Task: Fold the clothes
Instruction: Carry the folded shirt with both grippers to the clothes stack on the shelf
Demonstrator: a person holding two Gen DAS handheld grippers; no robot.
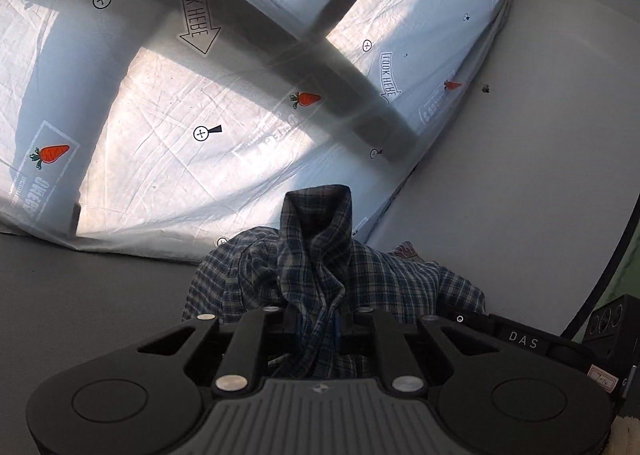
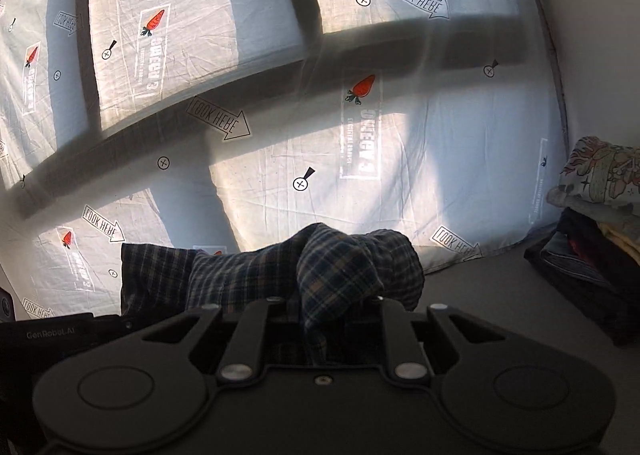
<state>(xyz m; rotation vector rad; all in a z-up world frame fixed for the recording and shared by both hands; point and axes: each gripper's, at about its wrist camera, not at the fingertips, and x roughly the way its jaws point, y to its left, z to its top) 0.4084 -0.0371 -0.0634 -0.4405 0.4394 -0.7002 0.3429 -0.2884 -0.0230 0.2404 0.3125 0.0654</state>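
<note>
The plaid shirt [image 1: 316, 279] is up off the grey table [image 1: 92, 295], bunched, a ridge of cloth standing at twelve o'clock from the left gripper [image 1: 318, 329], which is clenched on it. In the right wrist view the same shirt [image 2: 352, 267] humps at twelve o'clock from the right gripper [image 2: 326, 321], jaws pinched on a fold, cloth trailing away toward nine o'clock.

To do this well, my read: both grips need to sit on matching corners or seams, then the hands spread apart so the fabric hangs flat before it goes down. Right now it looks crumpled between them, so a shake may help.

Both grippers point just below level toward the printed sheet [image 2: 280, 135] over the window. A stack of folded clothes [image 2: 592, 239] waits at three o'clock in the right view.
</note>
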